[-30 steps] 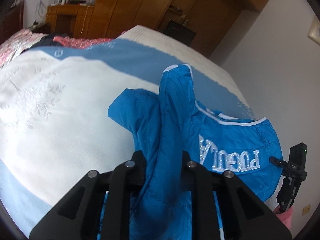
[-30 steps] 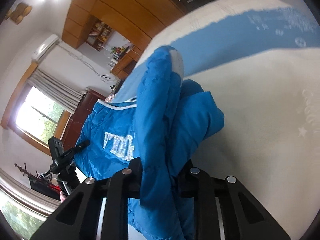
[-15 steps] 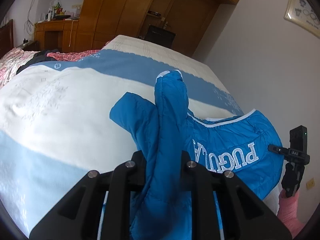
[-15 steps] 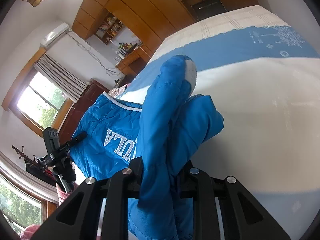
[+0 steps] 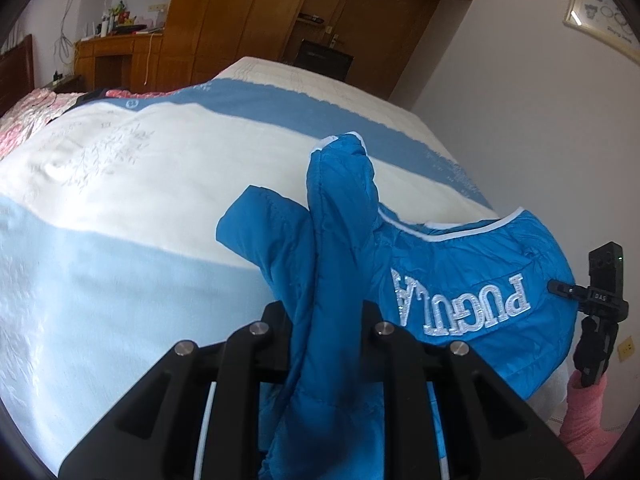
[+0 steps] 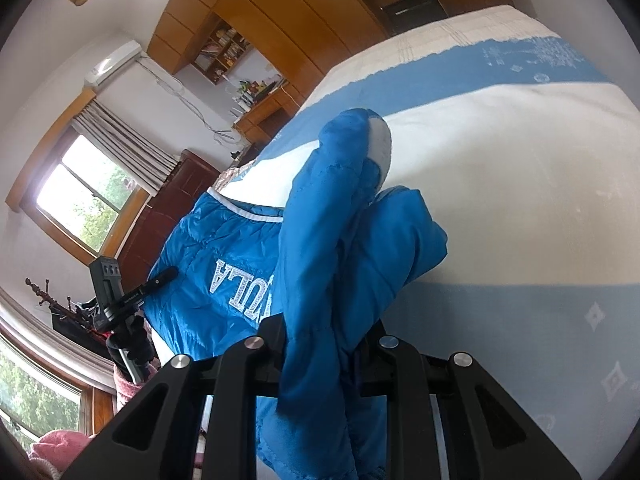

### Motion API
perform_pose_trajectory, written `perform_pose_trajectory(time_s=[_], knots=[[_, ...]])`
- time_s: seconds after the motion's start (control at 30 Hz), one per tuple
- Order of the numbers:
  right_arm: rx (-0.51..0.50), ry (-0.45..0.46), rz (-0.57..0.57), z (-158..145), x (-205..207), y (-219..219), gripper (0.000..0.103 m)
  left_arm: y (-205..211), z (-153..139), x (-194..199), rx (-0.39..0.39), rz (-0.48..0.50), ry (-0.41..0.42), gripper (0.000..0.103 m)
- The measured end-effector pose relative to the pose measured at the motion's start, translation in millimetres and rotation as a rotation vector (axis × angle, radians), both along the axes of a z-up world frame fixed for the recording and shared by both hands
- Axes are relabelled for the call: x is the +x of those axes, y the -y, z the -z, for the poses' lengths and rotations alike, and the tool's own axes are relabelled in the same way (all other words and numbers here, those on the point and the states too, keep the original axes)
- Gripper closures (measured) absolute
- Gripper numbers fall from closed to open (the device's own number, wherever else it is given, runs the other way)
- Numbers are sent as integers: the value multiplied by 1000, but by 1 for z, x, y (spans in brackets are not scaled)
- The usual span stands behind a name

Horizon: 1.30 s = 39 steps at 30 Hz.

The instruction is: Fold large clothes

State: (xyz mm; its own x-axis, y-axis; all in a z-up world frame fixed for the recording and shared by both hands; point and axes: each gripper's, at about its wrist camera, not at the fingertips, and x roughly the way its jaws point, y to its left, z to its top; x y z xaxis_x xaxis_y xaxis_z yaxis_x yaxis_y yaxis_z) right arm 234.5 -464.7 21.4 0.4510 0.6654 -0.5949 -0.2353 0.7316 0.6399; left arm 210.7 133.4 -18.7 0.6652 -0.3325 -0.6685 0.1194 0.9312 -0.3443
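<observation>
Blue-and-white striped bed (image 5: 120, 184), wooden wardrobes (image 5: 248, 12).

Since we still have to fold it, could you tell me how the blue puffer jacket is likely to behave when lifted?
The blue puffer jacket probably flops: it sags between the left gripper and right gripper. Its quilted shell looks light for its bulk and perhaps slippery, so folds may spring open on the bed.
</observation>
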Motion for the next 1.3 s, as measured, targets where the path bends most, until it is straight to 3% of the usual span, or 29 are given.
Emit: perform_pose_trajectory(time_s=[0.37,0.77,0.9,1.03,1.17,1.3], knots=[[-3,-146,76,73,10,15,79,-16,65,8,13,-40,-81,74],[11,-100,109,102,1,12,70,-8,87,-5,54,-89,-33,64],[-88,-66,140,88,-11,8,53,-11,78,-10,61,-113,-59,59],[-184,-1,174,63,-33,8,53,-16,57,-32,111,-153,-38,51],[-284,82,224,33,-64,7,53,-21,30,-58,120,-204,14,51],[-354,129,227,13,-84,-12,66,2,4,-80,173,-218,60,51]])
